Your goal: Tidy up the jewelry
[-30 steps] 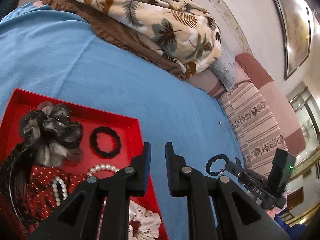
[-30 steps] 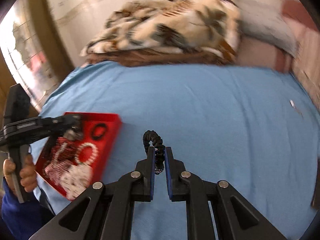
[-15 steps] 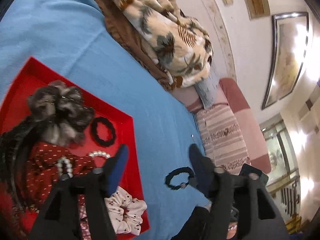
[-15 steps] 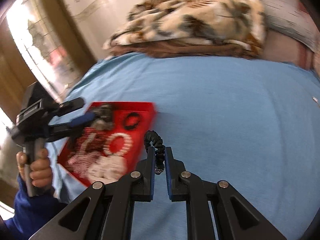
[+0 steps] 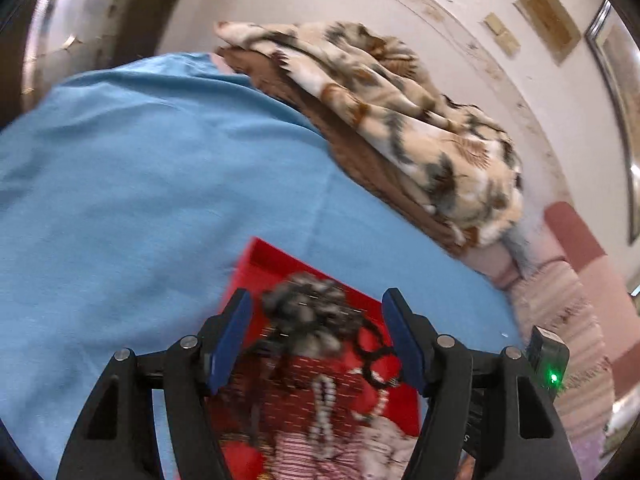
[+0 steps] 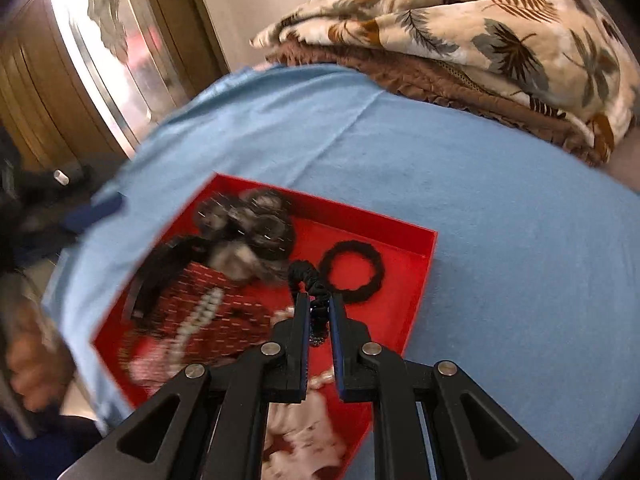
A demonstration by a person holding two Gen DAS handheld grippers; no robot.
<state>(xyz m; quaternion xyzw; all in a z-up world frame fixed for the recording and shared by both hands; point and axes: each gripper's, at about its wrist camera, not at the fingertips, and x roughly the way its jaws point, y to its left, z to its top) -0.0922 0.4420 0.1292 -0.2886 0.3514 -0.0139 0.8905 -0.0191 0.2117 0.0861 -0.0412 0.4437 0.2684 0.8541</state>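
Note:
A red tray (image 6: 420,276) lies on the blue bed sheet (image 6: 500,216) and holds hair accessories and jewelry. In it are a grey-black bow (image 6: 248,224), a black hair tie (image 6: 352,271), a pearl strand (image 6: 200,318) on red dotted fabric and a white scrunchie (image 6: 308,436). My right gripper (image 6: 319,304) is shut on a black beaded bracelet (image 6: 308,280) and holds it over the tray. My left gripper (image 5: 316,328) is open and empty, above the tray (image 5: 260,256), with the bow (image 5: 312,316) between its fingers in view.
A folded leaf-print blanket (image 6: 460,24) on a brown one lies at the head of the bed. Striped pillows (image 5: 560,312) sit at the right. A wooden door and bright window (image 6: 100,40) are at the left, beyond the bed's edge.
My right gripper carried the bracelet left, from over the sheet to over the tray. My left gripper opened wide and swung over the tray.

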